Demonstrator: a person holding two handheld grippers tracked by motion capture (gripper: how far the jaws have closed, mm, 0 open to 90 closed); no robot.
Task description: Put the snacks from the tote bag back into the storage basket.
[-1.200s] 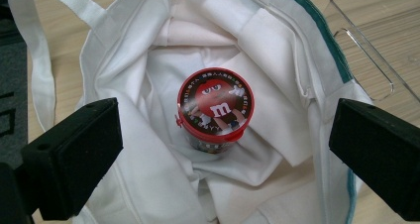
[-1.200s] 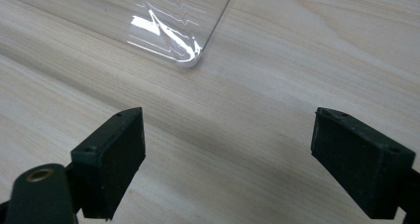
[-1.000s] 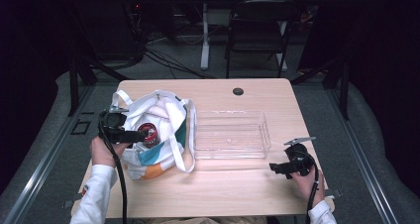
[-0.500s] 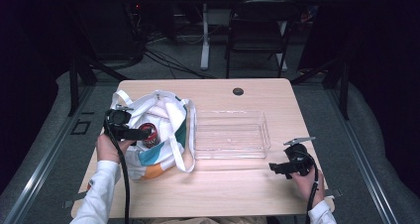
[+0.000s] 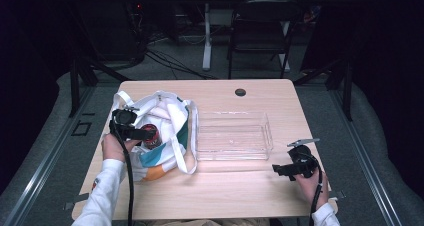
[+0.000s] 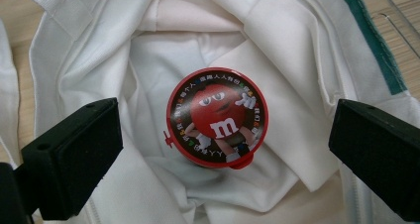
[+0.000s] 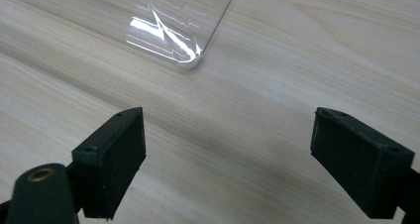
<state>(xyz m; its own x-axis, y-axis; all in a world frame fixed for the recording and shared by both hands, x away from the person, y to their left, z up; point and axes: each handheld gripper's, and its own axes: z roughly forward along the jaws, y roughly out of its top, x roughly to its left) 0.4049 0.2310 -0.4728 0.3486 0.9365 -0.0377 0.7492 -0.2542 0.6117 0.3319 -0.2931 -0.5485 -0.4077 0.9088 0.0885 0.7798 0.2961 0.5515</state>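
The left gripper (image 6: pixel 218 149) hangs with jaws wide apart around the red-lidded can (image 6: pixel 217 117) (center of frame) in the white bag (image 6: pixel 292 50); the right gripper (image 7: pixel 228 159) is also spread, over the table (image 7: pixel 307 50).

From my station the table (image 5: pixel 240 186) was evenly lit from above while its surroundings sank into darkness, glare streaked the clear tray (image 7: pixel 168 40), and the high view looked soft, perhaps from low resolution.

One tote bag (image 5: pixel 165 136), one candy tub (image 6: pixel 217 117) visible inside, one clear tray (image 5: pixel 233 136)
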